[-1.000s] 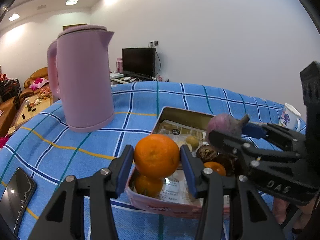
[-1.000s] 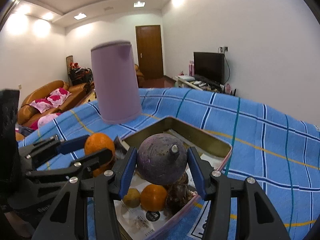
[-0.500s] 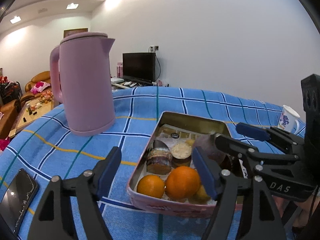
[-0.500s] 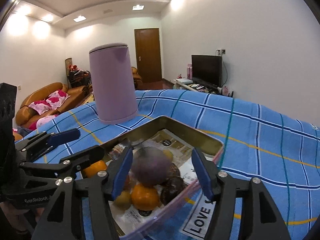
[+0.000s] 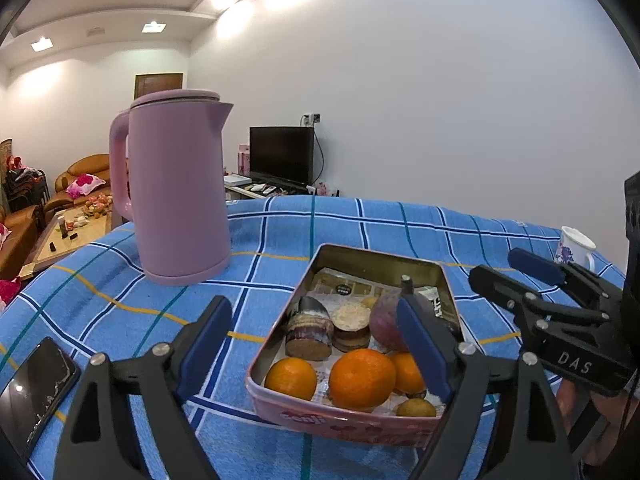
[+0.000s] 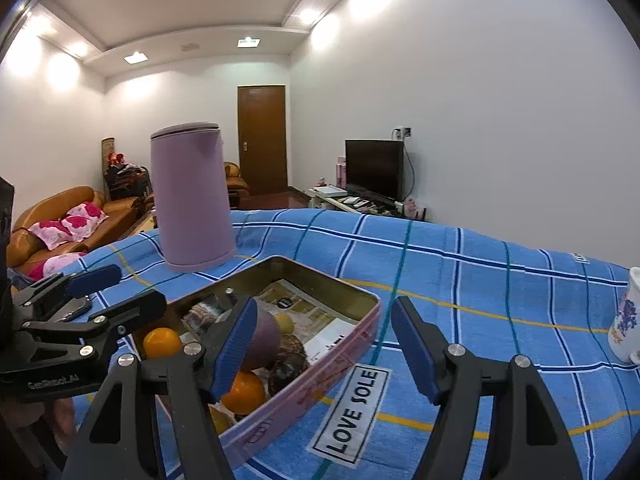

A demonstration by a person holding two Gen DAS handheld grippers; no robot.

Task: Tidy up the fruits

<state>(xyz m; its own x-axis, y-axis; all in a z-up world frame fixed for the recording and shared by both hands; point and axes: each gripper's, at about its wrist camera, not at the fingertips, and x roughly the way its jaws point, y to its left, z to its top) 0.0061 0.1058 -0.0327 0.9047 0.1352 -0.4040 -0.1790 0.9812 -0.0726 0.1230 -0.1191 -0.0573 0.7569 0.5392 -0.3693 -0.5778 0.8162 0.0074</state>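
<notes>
1. Centrally, a shallow rectangular tin (image 5: 447,280) is seen on a table, lined with printed paper and holding the fruits.
2. Three oranges (image 5: 362,378) lie at the tin's near end in the left wrist view; a purple round fruit (image 5: 384,326) sits just behind them, beside darker brown items that cannot be identified with certainty.
3. The left gripper (image 5: 314,350) is held above the tin's near left corner, its blue-padded fingers (image 5: 420,346) spread wide and grasping nothing.
4. The right gripper (image 6: 326,350) is likewise spread and empty, positioned over the tin's right edge.
5. The sorting is judged largely done: no loose fruit is visible on the cloth, so little appears to remain.
6. The table is covered by a blue checked cloth (image 6: 480,276); a pink kettle (image 5: 176,192), a phone (image 5: 36,388), a floral mug (image 5: 574,246) and a label reading "LOVE SOLE" (image 6: 352,412) rest on it.
7. Beyond, a white-walled living room is shown, with a television (image 6: 374,170), a wooden door (image 6: 262,140) and an orange sofa (image 6: 60,220).
</notes>
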